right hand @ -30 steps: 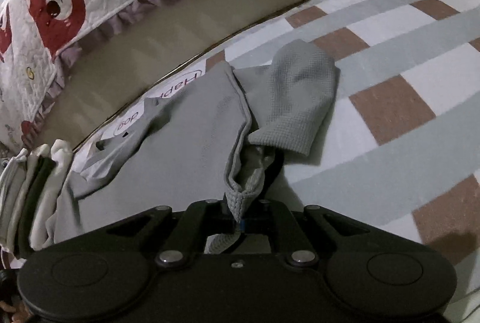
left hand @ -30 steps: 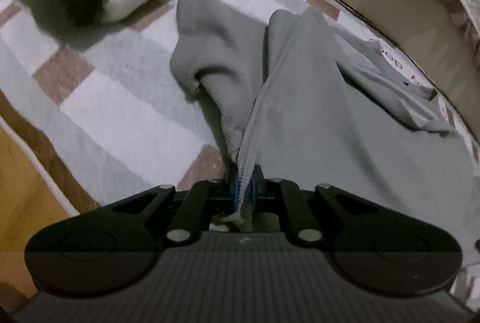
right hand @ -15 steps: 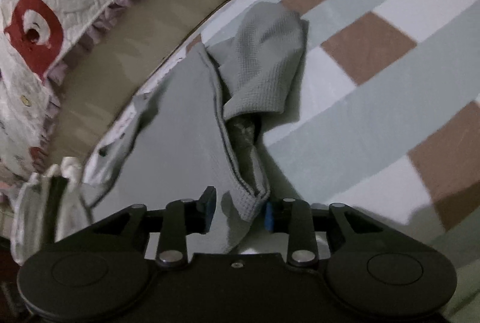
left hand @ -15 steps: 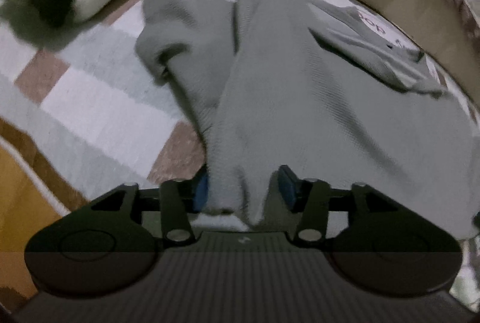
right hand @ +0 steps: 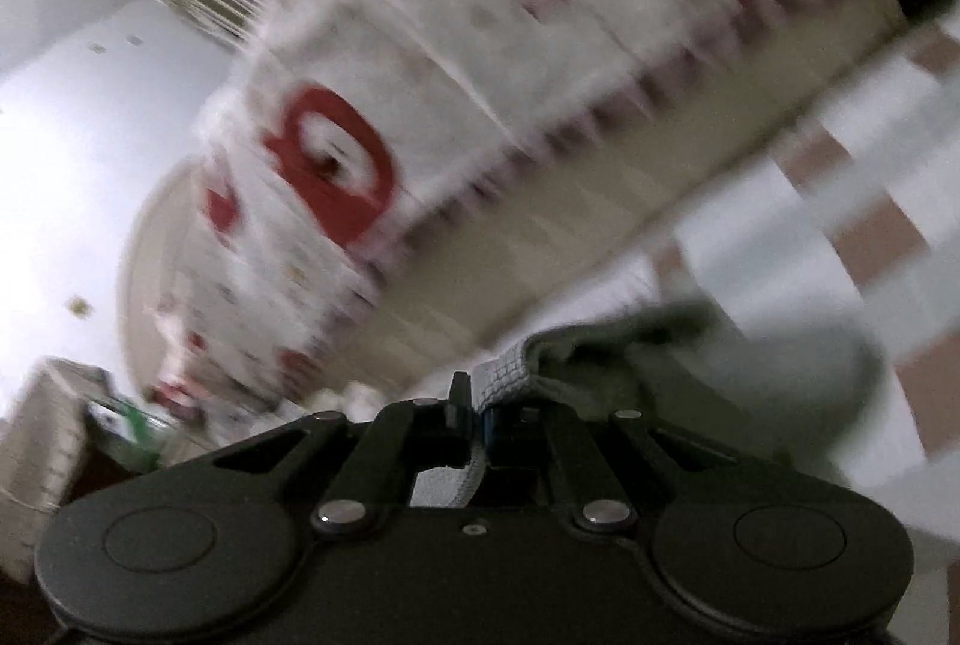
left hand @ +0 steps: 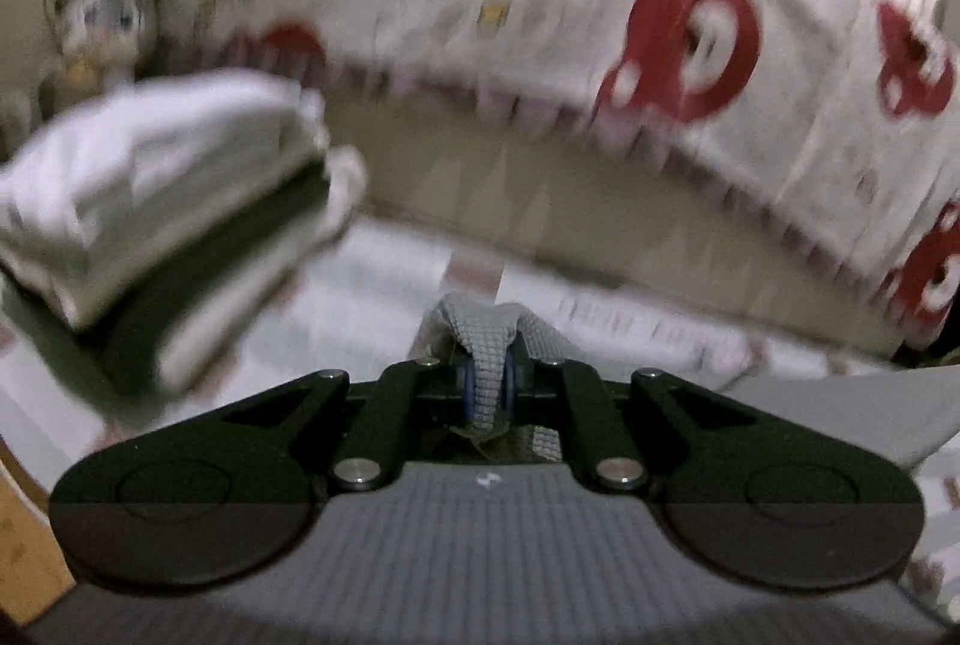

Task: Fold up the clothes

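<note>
I am gripping the grey garment (left hand: pixel 487 345) in both the left gripper (left hand: pixel 487 387) and right gripper (right hand: pixel 480 405), jaws closing, cloth stretching sideways between them above the checked rug (right hand: pixel 870 225).

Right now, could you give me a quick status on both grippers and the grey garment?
Left gripper closing, grey garment pinched between its pads. Right gripper shut on garment edge. Folded stack off left, apart.
</note>
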Demonstrator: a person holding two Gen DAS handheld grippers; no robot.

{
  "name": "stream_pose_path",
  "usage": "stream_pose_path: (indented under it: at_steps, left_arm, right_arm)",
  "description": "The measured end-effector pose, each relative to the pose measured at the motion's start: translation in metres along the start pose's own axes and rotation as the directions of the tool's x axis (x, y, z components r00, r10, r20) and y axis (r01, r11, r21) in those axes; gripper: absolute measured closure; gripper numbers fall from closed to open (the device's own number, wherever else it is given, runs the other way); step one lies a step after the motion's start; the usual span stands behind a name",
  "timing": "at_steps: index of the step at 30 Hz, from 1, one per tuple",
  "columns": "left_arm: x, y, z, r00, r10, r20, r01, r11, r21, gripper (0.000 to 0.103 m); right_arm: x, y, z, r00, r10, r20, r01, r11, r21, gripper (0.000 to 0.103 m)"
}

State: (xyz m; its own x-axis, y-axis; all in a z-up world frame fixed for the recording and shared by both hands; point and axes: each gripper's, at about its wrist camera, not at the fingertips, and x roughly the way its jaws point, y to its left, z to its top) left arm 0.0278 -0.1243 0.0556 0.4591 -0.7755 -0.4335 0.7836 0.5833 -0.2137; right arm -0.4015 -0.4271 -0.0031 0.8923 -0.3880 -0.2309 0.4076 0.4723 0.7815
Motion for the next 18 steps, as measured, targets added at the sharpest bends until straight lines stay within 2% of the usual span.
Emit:
stream_pose_path:
  at_steps: [3, 7, 12, 18]
  left_arm:
    - [-0.031, -0.01, 0.026, 0.998, -0.017, 0.052, 0.016, 1.0, 0.011, 0.095]
    - [-0.066, -0.014, 0.046, 0.996, -0.054, 0.067, 0.056, 0.998, -0.03, 0.094]
    - [-0.109, -0.017, 0.04, 0.996, -0.059, 0.07, 0.06, 0.998, -0.008, 0.094]
    - [-0.161, -0.02, 0.018, 0.996, -0.034, 0.078, 0.032, 0.999, 0.023, 0.094]
  right_arm:
    - [-0.026, 0.037, 0.024, 0.999, 0.027, 0.042, -0.024, 0.997, -0.075, 0.097]
    - [-0.062, 0.073, 0.037, 0.997, 0.029, 0.067, -0.02, 0.991, -0.132, 0.097]
    - [-0.106, 0.11, 0.041, 0.996, 0.044, 0.081, -0.027, 0.98, -0.196, 0.097]
    - [-0.139, 0.125, 0.026, 0.993, 0.094, 0.074, -0.073, 0.964, -0.255, 0.097]
